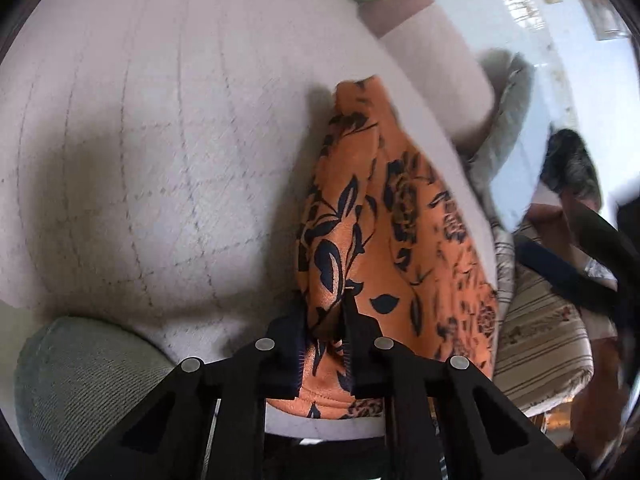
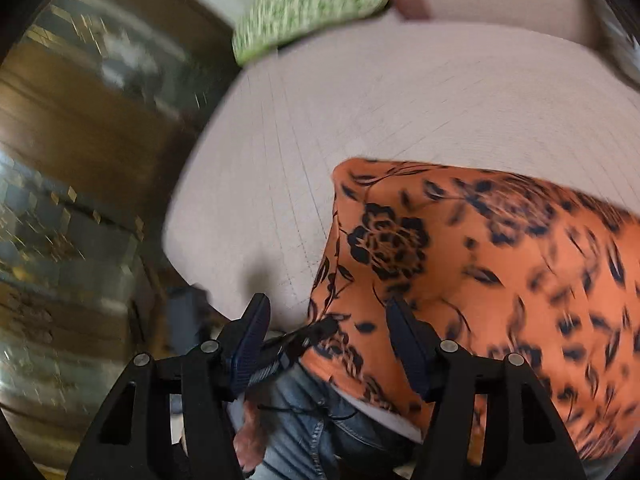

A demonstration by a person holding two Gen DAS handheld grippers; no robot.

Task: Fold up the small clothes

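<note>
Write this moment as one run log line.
left: shut on cloth | right: open, at cloth edge | cloth on cushion

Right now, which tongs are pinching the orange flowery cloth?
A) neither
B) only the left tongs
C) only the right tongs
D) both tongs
B: in the left wrist view the left tongs are shut on a bunched fold of the orange flowery cloth, while in the right wrist view the right tongs stand wide open at the cloth's edge, gripping nothing.
</note>
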